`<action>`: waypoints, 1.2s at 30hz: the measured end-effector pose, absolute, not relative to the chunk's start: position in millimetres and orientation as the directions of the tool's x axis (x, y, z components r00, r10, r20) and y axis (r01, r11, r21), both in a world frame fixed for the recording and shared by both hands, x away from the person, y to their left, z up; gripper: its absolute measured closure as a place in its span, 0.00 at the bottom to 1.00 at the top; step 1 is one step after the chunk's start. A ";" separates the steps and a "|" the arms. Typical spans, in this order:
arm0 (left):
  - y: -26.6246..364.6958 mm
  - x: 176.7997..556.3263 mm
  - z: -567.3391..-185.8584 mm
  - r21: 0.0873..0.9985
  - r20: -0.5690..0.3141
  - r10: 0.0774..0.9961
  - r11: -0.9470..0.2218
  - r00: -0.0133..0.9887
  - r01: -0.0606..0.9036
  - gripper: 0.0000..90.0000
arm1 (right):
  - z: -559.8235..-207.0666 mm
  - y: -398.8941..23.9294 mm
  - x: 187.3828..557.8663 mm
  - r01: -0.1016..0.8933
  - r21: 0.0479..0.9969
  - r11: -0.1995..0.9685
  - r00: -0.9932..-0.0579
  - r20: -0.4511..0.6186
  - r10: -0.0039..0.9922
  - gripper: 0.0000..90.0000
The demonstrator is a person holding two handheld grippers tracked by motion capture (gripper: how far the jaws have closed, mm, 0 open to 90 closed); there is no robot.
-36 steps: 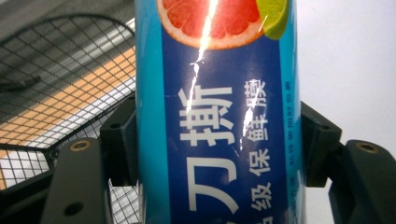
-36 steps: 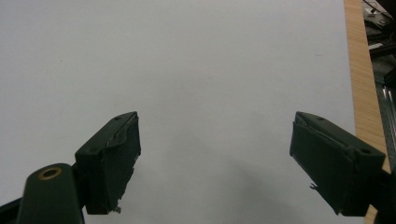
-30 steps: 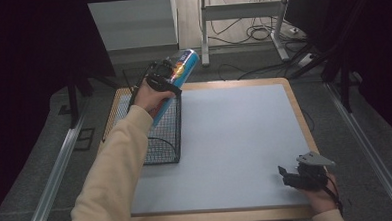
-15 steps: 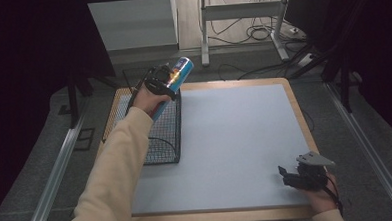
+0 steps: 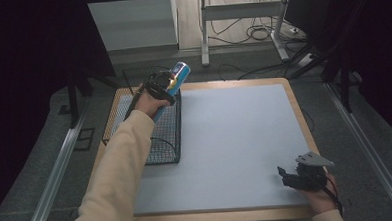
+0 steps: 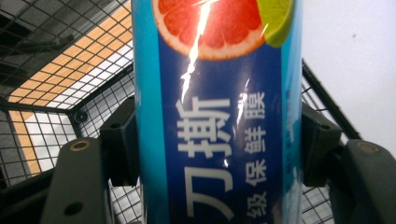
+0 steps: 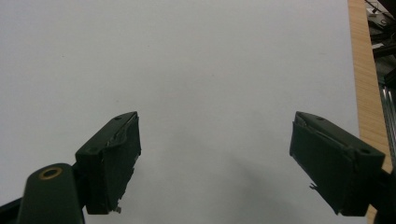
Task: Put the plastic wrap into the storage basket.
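Note:
A blue box [image 5: 176, 74] with a grapefruit picture and white lettering [image 6: 215, 116] is clamped between the jaws of my left gripper [image 5: 162, 87]. It hangs tilted over the far right corner of a black wire basket [image 5: 157, 137] at the table's left. Both black pads press on the box's sides in the left gripper view. My right gripper [image 5: 292, 177] rests near the table's front right corner, its jaws spread wide over the bare white surface [image 7: 210, 70] with nothing between them.
The white tabletop [image 5: 235, 139] has a wooden border [image 5: 299, 111]. Metal rails run along both sides of the table. Beyond the far edge stand a desk frame [image 5: 240, 18] and loose cables on the floor.
My left gripper has sunk with the blue box toward the basket. The right gripper has kept still.

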State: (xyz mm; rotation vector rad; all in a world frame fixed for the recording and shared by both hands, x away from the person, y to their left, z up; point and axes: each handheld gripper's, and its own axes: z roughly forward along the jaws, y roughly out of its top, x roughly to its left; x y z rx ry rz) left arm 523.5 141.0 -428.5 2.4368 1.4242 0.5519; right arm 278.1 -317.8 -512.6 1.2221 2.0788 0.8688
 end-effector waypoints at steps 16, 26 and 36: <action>139.2 529.2 -443.0 0.327 0.260 0.865 -0.497 0.430 0.803 0.35 | -511.7 -316.5 277.1 0.520 0.767 0.376 -0.425 -0.149 0.893 0.18; 138.0 524.9 -437.1 0.387 0.269 0.863 -0.504 0.429 0.772 0.32 | -511.2 -317.7 277.2 0.522 0.767 0.374 -0.424 -0.147 0.894 0.18; 140.9 505.3 -414.0 0.465 0.164 0.892 -0.447 0.421 0.765 0.18 | -512.3 -319.0 278.8 0.530 0.765 0.365 -0.422 -0.135 0.896 0.18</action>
